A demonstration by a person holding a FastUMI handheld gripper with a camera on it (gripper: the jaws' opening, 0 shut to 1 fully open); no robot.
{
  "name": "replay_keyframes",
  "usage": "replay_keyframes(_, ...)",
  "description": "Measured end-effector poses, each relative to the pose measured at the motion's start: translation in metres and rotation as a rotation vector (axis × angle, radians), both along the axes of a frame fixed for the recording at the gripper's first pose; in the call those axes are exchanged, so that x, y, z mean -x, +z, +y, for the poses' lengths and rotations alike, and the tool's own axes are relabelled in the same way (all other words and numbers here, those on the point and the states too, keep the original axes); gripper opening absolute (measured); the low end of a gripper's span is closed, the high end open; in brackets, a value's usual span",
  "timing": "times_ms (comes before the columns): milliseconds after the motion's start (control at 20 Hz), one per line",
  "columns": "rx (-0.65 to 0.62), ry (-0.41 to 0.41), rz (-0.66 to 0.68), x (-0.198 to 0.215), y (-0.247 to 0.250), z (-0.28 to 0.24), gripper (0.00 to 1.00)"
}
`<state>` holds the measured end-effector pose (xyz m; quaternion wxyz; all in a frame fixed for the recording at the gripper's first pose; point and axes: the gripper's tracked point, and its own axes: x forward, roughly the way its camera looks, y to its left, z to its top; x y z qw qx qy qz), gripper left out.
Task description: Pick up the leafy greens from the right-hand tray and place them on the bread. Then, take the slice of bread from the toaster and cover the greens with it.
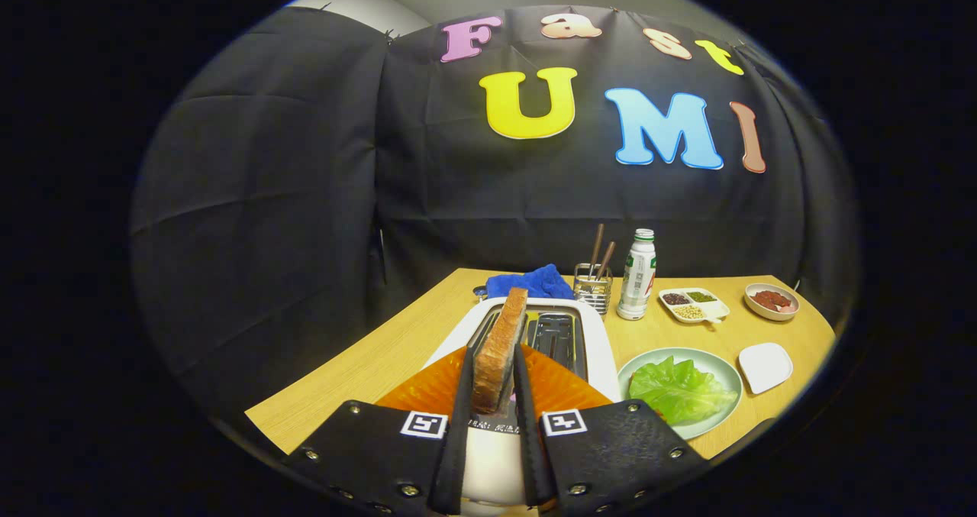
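A toasted slice of bread (500,349) stands on edge between my fingers, held just above the white toaster (603,349) and its open slots. My gripper (492,376) is shut on the slice, one finger pressing each flat face. To the right of the toaster, a pale green plate (714,364) carries the leafy greens (679,389), which cover whatever lies under them. The greens lie right of my fingers and lower than the slice.
Beyond the toaster sit a blue cloth (532,281), a wire holder with chopsticks (593,286), a bottle (638,275), a divided dish of beans (693,304) and a small bowl of red stuff (772,300). A small white dish (765,366) is right of the plate.
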<state>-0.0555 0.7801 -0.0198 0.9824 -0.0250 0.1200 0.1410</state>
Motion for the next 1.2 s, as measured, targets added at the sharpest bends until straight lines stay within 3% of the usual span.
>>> replay_keyframes(100,0.014,0.01,-0.027,-0.004,0.009,0.004,0.28)
replay_keyframes(150,0.025,0.018,-0.032,0.0,0.001,0.007,0.13)
replay_keyframes(650,-0.063,0.073,-0.053,-0.001,0.03,0.004,0.13)
replay_keyframes(950,-0.091,0.102,-0.15,0.001,0.073,-0.004,0.13)
replay_keyframes(1200,-0.117,0.07,-0.24,0.01,0.106,-0.035,0.12)
